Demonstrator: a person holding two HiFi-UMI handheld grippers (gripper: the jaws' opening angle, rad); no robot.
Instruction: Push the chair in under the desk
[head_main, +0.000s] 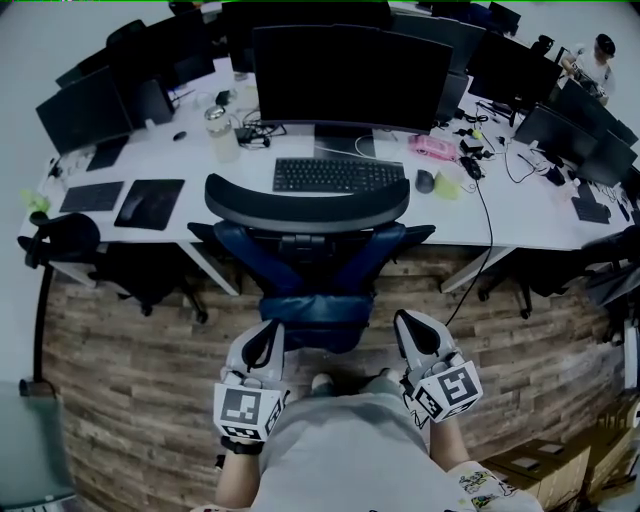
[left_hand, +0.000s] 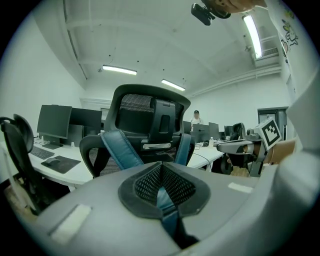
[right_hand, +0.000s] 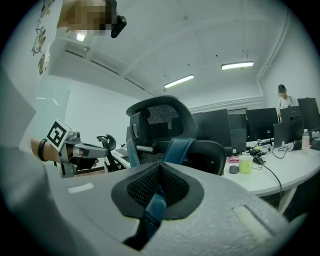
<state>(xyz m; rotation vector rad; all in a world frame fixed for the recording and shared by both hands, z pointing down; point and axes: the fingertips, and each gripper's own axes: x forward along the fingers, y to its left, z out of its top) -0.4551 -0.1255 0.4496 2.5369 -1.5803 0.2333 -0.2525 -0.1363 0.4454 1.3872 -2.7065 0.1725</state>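
Note:
An office chair (head_main: 308, 250) with a black curved headrest and blue back frame stands facing the white desk (head_main: 500, 215), its back at the desk's front edge. Both grippers hang low behind it, over the wood floor. My left gripper (head_main: 268, 335) is shut and empty, just left of the chair's lower back. My right gripper (head_main: 408, 328) is shut and empty, a little right of it. The left gripper view shows the chair (left_hand: 147, 125) rising beyond the closed left gripper (left_hand: 161, 177). In the right gripper view the chair (right_hand: 165, 125) stands past the closed right gripper (right_hand: 160, 177).
On the desk are a large monitor (head_main: 350, 70), a keyboard (head_main: 338, 175), a mouse (head_main: 425, 181), a bottle (head_main: 221, 133) and a pink item (head_main: 432, 147). A cable (head_main: 489, 235) hangs off the desk's front. Another black chair (head_main: 60, 240) stands at left. A person (head_main: 598, 60) sits far right.

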